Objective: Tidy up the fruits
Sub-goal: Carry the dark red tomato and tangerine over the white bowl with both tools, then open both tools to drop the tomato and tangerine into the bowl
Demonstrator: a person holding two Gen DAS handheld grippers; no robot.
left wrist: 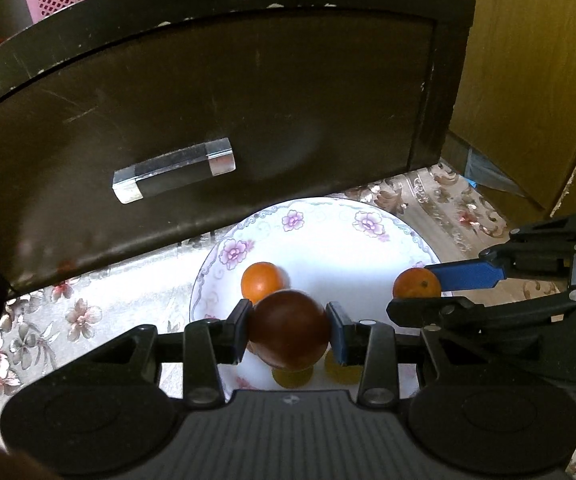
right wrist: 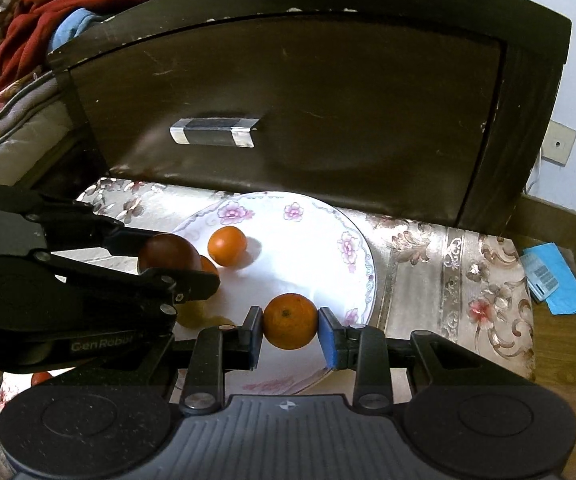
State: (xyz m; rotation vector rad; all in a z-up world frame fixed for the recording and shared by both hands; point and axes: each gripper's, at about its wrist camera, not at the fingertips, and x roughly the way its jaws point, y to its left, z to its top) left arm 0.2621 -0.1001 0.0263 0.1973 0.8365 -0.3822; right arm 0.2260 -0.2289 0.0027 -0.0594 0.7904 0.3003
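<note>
Two fruits are being gripped over the floral plate (right wrist: 352, 248), one per gripper.

Left gripper (left wrist: 290, 330) is clamping the dark red fruit (left wrist: 290, 330) at the plate's 7 o'clock; right gripper (right wrist: 290, 326) is squeezing an orange (right wrist: 290, 322) near 5 o'clock. One orange (right wrist: 227, 246) is already sitting loose toward 11 o'clock, and yellowish fruits (left wrist: 342, 372), perhaps two, are lying half-hidden under the left gripper. Setting both held fruits down is looking like the remaining work.

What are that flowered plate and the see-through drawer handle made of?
The plate looks like glazed ceramic or porcelain: glossy white with printed pink flowers. The handle seems clear acrylic or glass, with bright, mirror-like ends. The drawer front looks like dark wood veneer, scuffed and chipped along its edges.
</note>
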